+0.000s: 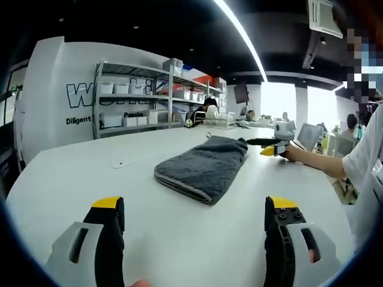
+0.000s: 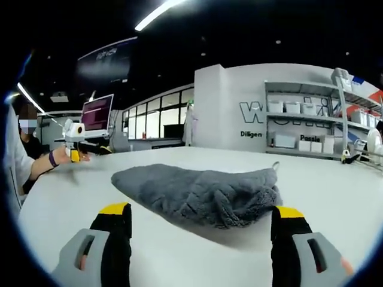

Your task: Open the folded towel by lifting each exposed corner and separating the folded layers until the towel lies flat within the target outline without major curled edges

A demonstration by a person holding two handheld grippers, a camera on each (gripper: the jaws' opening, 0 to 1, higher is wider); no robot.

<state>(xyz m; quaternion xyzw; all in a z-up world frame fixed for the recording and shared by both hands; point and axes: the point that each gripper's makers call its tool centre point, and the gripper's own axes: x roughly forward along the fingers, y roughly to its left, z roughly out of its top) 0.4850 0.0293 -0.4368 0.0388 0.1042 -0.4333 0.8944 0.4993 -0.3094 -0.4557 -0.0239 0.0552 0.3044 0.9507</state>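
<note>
- Since the towel (image 1: 204, 166) is thick grey terry, I judge it soft, limp and light; it should drape and sag when lifted, and the pile should give the jaws plenty of bite.
- It lies folded in a long bundle on the white worktop (image 1: 78, 179), out in front of both claws and touching neither.
- From the right gripper view, the towel (image 2: 197, 194) shows a rumpled, curled end near my right claw, with a small hanging loop (image 2: 276, 165) at the far corner.
- I'd take hold at an exposed corner or the piped edge, pinching only the top layer so the folds can part.
- My left claw (image 1: 194, 218) is wide open and holding nothing, level and low above the worktop, pointing at the folded near end.
- My right claw (image 2: 200, 224) is likewise spread open and empty, aimed at the towel's long side.
- I can't make out any target outline on the worktop.
- Shelves (image 1: 128, 101) with bins stand well behind.
</note>
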